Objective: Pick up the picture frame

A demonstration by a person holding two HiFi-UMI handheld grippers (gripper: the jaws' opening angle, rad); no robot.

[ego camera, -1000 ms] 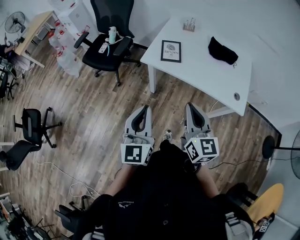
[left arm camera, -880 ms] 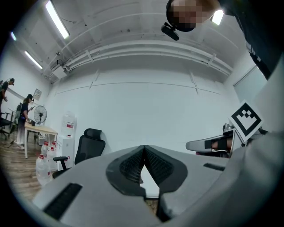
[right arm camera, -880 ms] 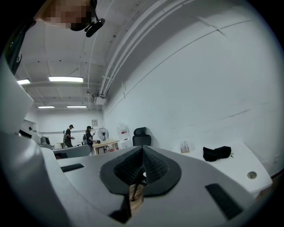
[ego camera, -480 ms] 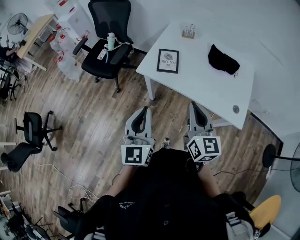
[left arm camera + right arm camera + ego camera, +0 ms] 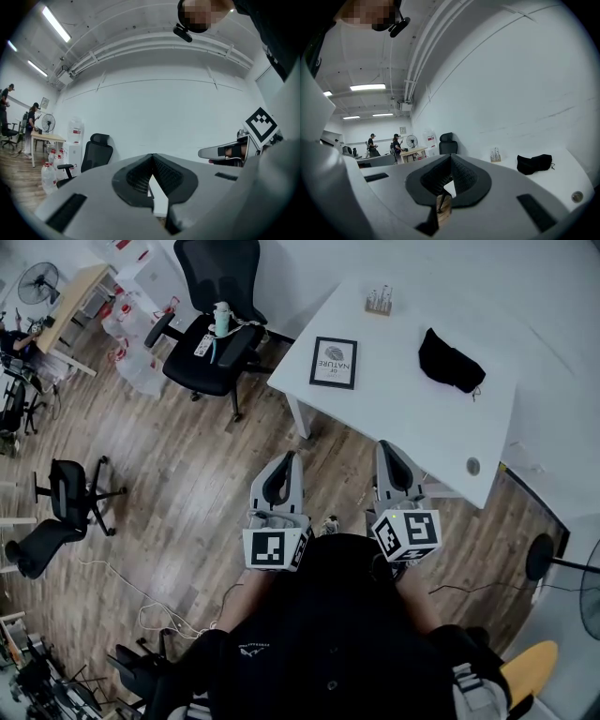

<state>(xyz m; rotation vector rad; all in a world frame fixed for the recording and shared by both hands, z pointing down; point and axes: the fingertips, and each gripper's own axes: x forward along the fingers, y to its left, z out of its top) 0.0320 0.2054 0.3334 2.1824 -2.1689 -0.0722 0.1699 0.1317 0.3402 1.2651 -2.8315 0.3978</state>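
Note:
The picture frame (image 5: 335, 363), black-edged with a white print, lies flat near the left end of the white table (image 5: 403, 404) in the head view. My left gripper (image 5: 288, 457) and right gripper (image 5: 387, 447) are held side by side over the wooden floor, short of the table's near edge and well apart from the frame. Both are shut with nothing between the jaws. In the left gripper view the left gripper (image 5: 151, 157) has its jaws meeting at the tip. The right gripper (image 5: 451, 157) looks the same in its own view. Neither gripper view shows the frame.
A black pouch (image 5: 450, 361) and a small rack of vials (image 5: 379, 302) sit on the table, also seen as the pouch (image 5: 534, 163) and the rack (image 5: 495, 155). A black office chair (image 5: 217, 334) stands left of the table. Water jugs (image 5: 141, 343) and more chairs (image 5: 66, 493) lie further left.
The table and frame have drifted slightly left and nearer in the head view as the person moves up. Both grippers stay shut and level.

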